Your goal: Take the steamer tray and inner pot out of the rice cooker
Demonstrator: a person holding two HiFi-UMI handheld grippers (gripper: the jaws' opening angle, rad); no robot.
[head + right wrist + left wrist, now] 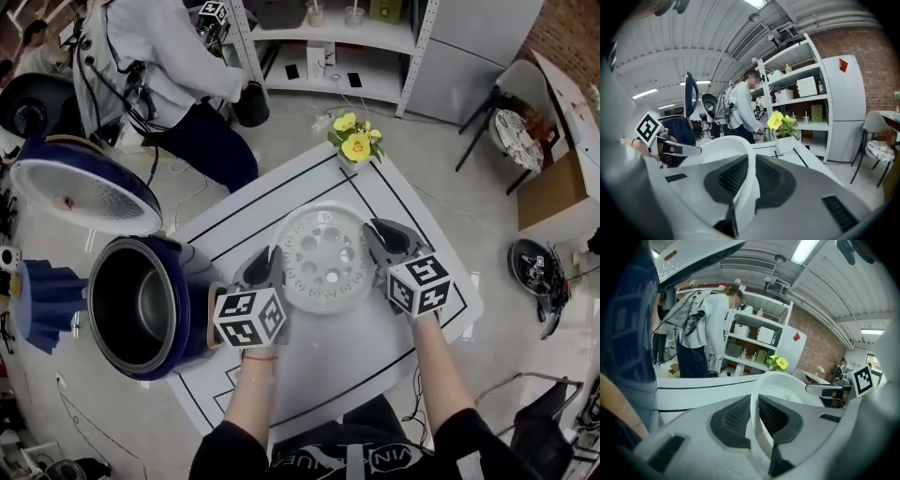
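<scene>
The white steamer tray, round with several holes, is over the middle of the white table; whether it touches the top I cannot tell. My left gripper is shut on its left rim and my right gripper on its right rim. In the left gripper view the rim stands clamped between the black pads of the gripper. The right gripper view shows the same grip on the tray. The dark blue rice cooker stands at the table's left with its lid open. The metal inner pot sits inside it.
A small pot of yellow flowers stands at the table's far edge. A person in a grey top works by white shelves behind. A chair and a cardboard box are at the right. Black lines mark the tabletop.
</scene>
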